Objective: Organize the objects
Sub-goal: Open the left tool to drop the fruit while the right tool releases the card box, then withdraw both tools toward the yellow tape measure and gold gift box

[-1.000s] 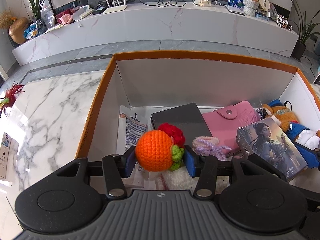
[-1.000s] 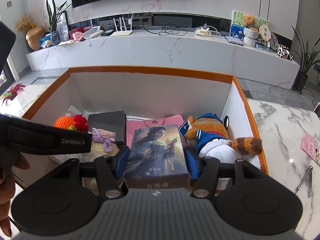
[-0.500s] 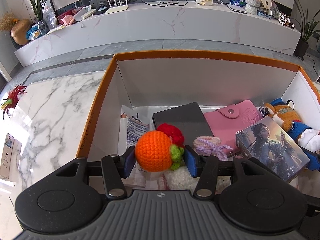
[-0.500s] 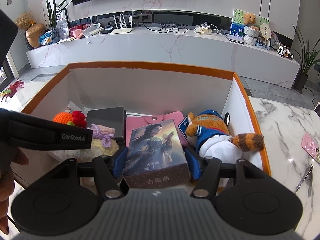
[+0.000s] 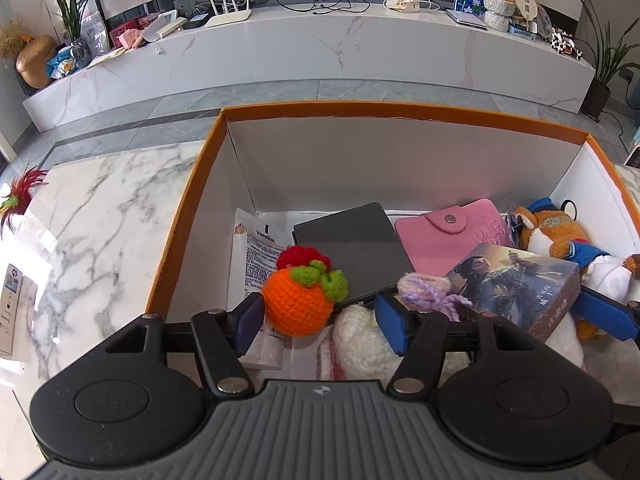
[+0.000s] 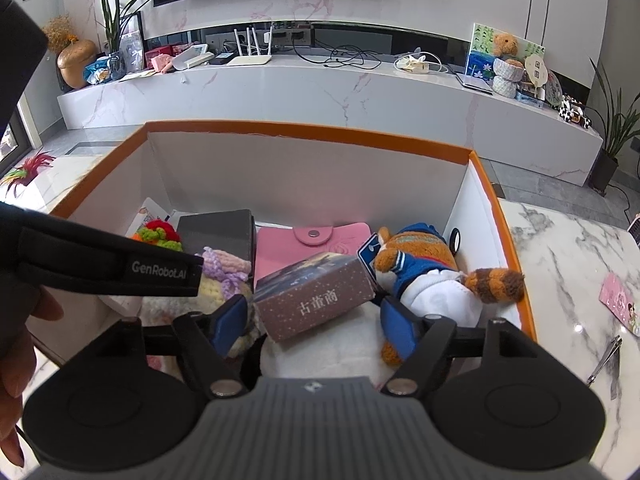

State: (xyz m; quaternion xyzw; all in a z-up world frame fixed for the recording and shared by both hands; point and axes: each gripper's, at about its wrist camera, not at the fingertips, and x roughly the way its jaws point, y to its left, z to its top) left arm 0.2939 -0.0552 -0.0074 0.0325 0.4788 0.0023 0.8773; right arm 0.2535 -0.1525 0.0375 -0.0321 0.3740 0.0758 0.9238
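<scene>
- Orange edges run round the top of the white box [image 5: 400, 148], which sits on the marble surface [image 5: 100, 216].
- Bare room shows along the back wall; toys fill the front.
- Left tongs [image 5: 320, 312] are spread wide. The left pad touches the knitted orange [image 5: 298, 304], the right pad is apart from it. The orange rests low in the box's left side.
- Right tongs [image 6: 316, 322] are spread too, with the card box [image 6: 316, 296] tilted between them, not pinched, beside the plush fox [image 6: 424, 272].
</scene>
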